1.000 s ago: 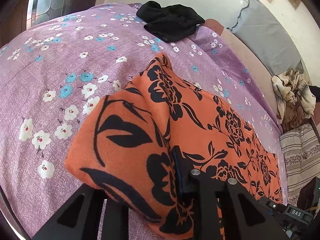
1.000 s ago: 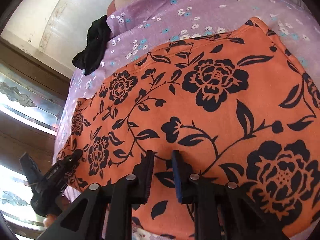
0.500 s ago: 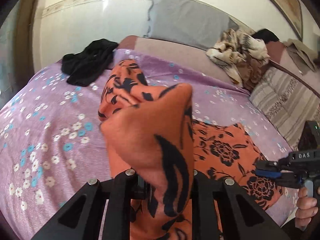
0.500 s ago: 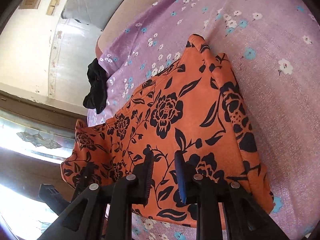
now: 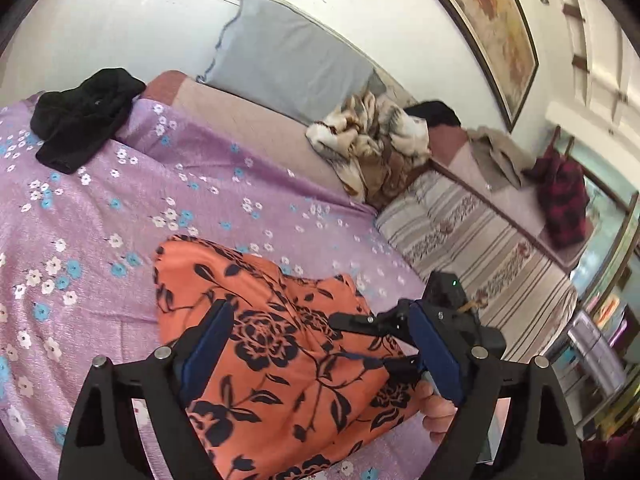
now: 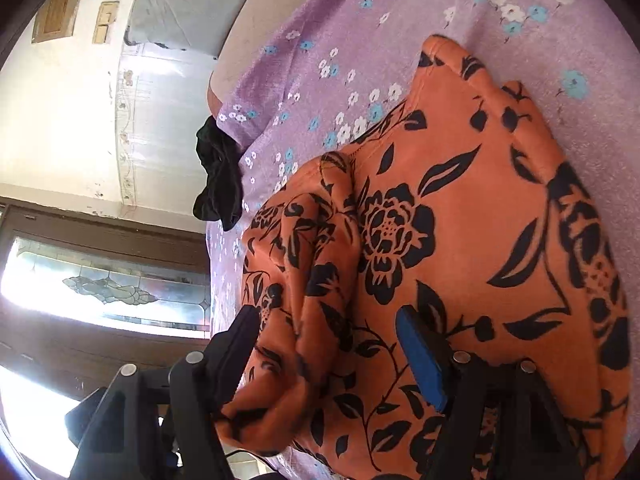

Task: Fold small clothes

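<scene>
Between my left gripper's (image 5: 320,344) blue-padded fingers (image 5: 208,336) lies open air; the jaws are spread wide and pinch nothing, hanging over the orange floral garment (image 5: 272,344); the cloth sits folded over on itself on the purple flowered bedsheet (image 5: 100,208), its upper layer bunched into a ridge — I cannot tell whether the pads touch it. My right gripper (image 6: 328,344) is likewise spread, one dark finger on the left and one blue pad (image 6: 420,356) on the right, with the same orange floral garment (image 6: 460,240) filling the gap and a raised fold running up between the jaws; nothing is clamped. From the left wrist view I see the right gripper (image 5: 376,344) crossing low over the garment's near right edge, a bare hand (image 5: 436,404) behind it.

Outward: a black garment (image 5: 80,120) lies crumpled at the far left corner of the sheet, well apart from the orange one; the right wrist view shows it too (image 6: 218,176), at the sheet's edge. Farther back a grey pillow (image 5: 288,60) leans on the wall; a brown-and-cream blanket (image 5: 372,148) is heaped beside a striped cushion (image 5: 480,264); a dark red checked cloth (image 5: 560,204) sits at the far right — a framed picture (image 5: 488,20) hangs above. A stained-glass window (image 6: 104,284) glows at the left of the right wrist view.
</scene>
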